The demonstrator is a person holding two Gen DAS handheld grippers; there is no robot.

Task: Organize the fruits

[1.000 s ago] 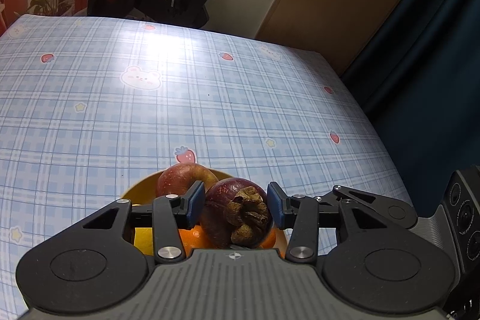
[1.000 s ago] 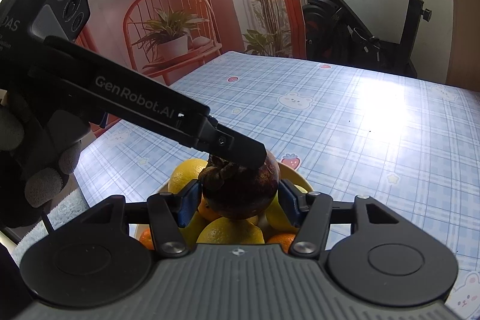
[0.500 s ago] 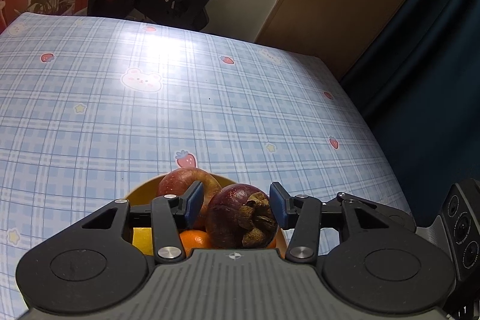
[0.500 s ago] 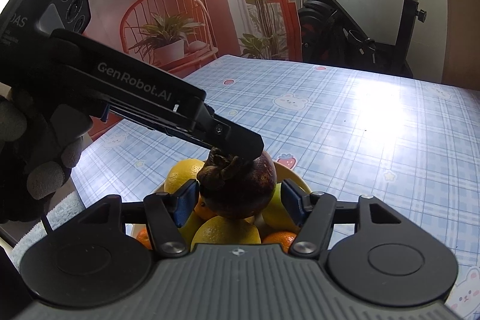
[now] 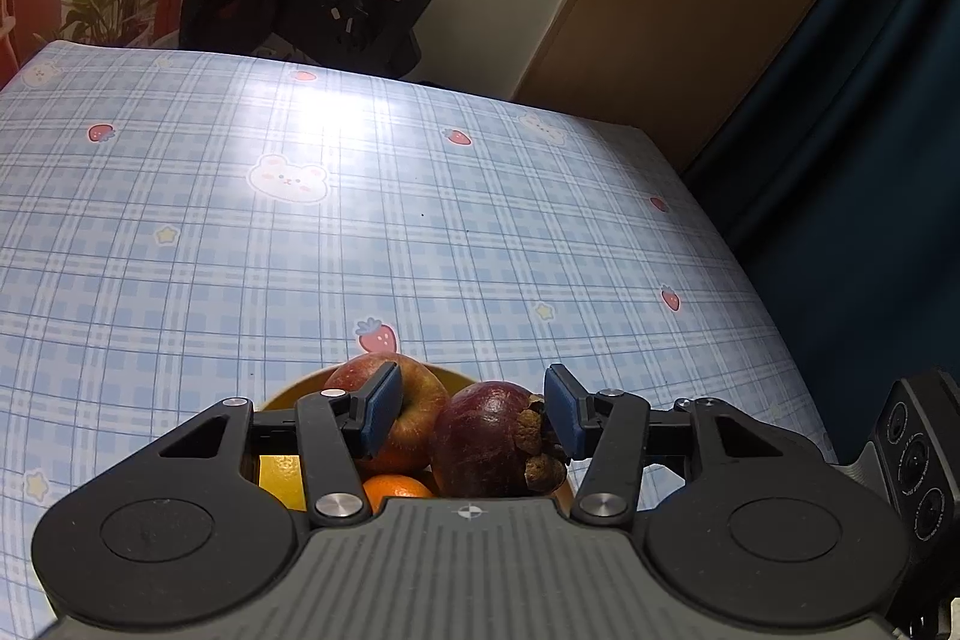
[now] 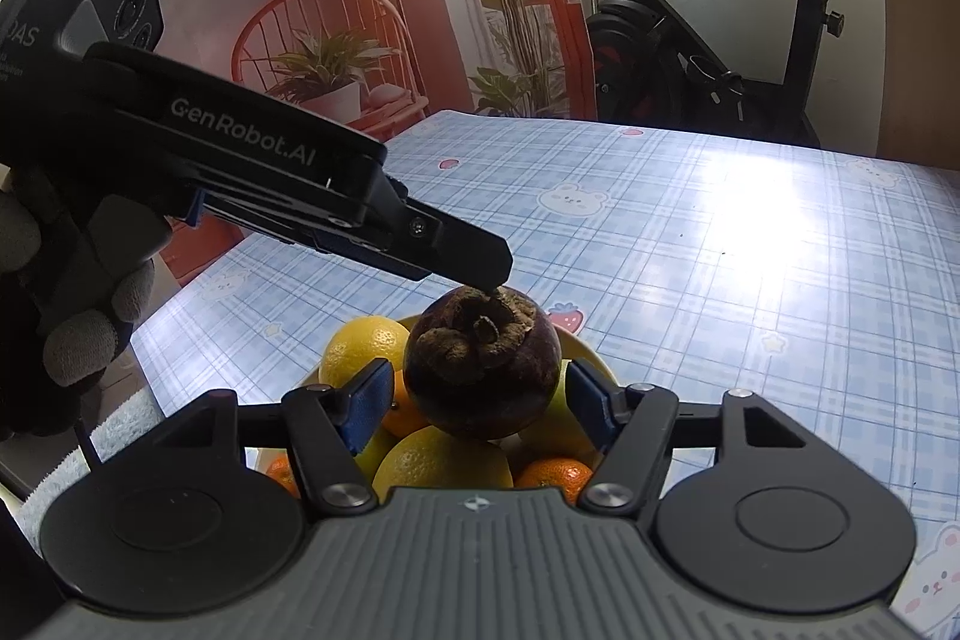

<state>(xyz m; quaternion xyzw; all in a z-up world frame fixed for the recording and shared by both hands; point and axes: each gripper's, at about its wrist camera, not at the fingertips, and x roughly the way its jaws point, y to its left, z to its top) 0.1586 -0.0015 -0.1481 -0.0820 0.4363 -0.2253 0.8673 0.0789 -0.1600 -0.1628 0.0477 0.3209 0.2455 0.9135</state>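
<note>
both tongs apart: left tongs (image 5: 471, 409) and right tongs (image 6: 477, 400) flank mangosteen (image 6: 483, 367) atop bowl (image 5: 282, 394) pile; left tip grazes its calyx, unclamped.

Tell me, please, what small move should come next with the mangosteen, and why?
Probably back both claws away. The mangosteen sits on top of the fruit pile in the yellow bowl. The left claw and right claw are both open around it, pads apart from its skin.
</note>
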